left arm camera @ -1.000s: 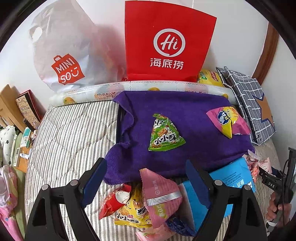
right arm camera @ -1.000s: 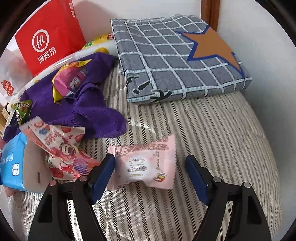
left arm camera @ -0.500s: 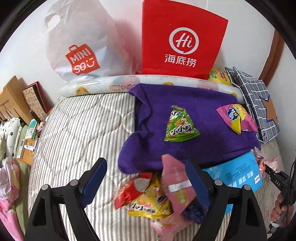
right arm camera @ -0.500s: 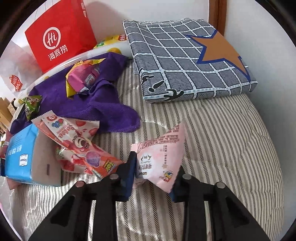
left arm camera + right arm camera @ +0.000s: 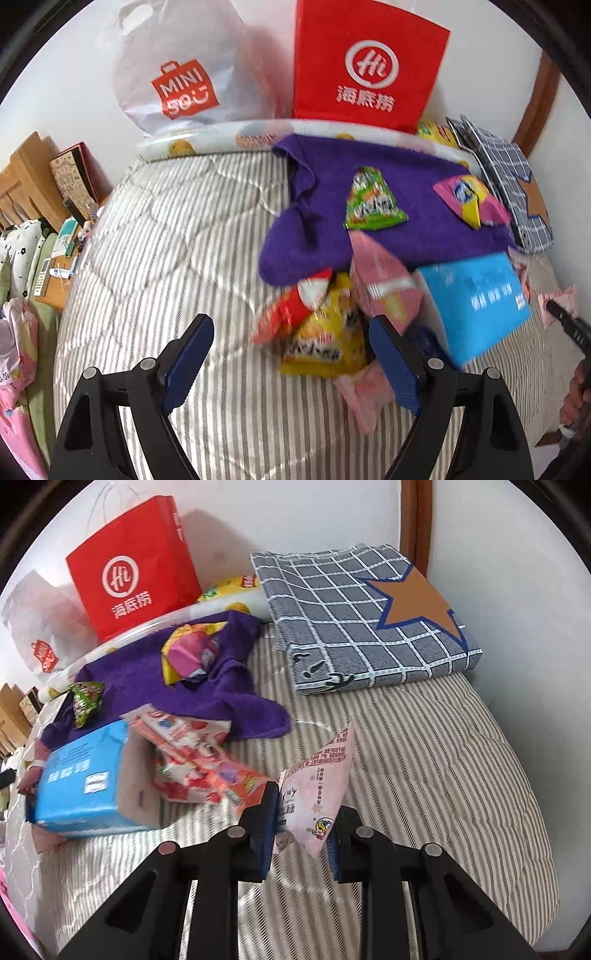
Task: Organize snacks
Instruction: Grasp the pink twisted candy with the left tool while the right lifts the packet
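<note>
My right claw (image 5: 301,827) is closing, pads pinching the pink packet (image 5: 317,786) above the bed (image 5: 424,775), left claw (image 5: 291,363) wide and empty; next, I judge: carry it to the towel (image 5: 147,675).

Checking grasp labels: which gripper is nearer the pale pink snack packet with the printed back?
Right. The right gripper is closing on the pale pink packet, which sits between its pads. The left gripper hangs open over the striped mattress beside the snack pile, holding nothing.

White wall (image 5: 295,513) — striped quilted bed (image 5: 443,746), wooden post (image 5: 415,517)
</note>
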Demonstrator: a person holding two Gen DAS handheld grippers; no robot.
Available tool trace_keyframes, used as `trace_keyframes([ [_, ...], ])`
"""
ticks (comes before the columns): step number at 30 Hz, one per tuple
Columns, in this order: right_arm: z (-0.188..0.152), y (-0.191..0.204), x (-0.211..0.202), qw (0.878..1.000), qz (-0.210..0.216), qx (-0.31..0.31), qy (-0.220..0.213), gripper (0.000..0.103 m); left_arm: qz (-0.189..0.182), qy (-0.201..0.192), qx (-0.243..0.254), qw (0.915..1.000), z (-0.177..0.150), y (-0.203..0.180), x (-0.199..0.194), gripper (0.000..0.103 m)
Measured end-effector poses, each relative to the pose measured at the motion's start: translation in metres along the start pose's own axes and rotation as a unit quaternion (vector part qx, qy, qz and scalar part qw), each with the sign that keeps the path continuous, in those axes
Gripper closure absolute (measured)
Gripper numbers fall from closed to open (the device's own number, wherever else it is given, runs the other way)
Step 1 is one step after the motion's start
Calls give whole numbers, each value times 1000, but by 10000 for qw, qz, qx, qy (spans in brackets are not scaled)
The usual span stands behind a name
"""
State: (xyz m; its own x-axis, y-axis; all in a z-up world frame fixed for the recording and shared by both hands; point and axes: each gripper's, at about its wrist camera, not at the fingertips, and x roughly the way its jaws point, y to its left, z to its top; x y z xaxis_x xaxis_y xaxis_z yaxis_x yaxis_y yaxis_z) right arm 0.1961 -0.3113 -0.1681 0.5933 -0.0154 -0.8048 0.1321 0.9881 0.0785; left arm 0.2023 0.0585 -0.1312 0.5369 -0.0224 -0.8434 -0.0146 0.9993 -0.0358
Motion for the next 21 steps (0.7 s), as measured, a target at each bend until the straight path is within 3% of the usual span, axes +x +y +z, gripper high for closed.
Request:
trace_keyframes([
  [12,-21,16,-26,9999,-23,-124,-50,80,-335,268,294,9986,-34,-25,19,19],
  [21,-28,8,-27,9999,-76,-63,16,79,-458,413,425,9972,-42,-38,29,25],
])
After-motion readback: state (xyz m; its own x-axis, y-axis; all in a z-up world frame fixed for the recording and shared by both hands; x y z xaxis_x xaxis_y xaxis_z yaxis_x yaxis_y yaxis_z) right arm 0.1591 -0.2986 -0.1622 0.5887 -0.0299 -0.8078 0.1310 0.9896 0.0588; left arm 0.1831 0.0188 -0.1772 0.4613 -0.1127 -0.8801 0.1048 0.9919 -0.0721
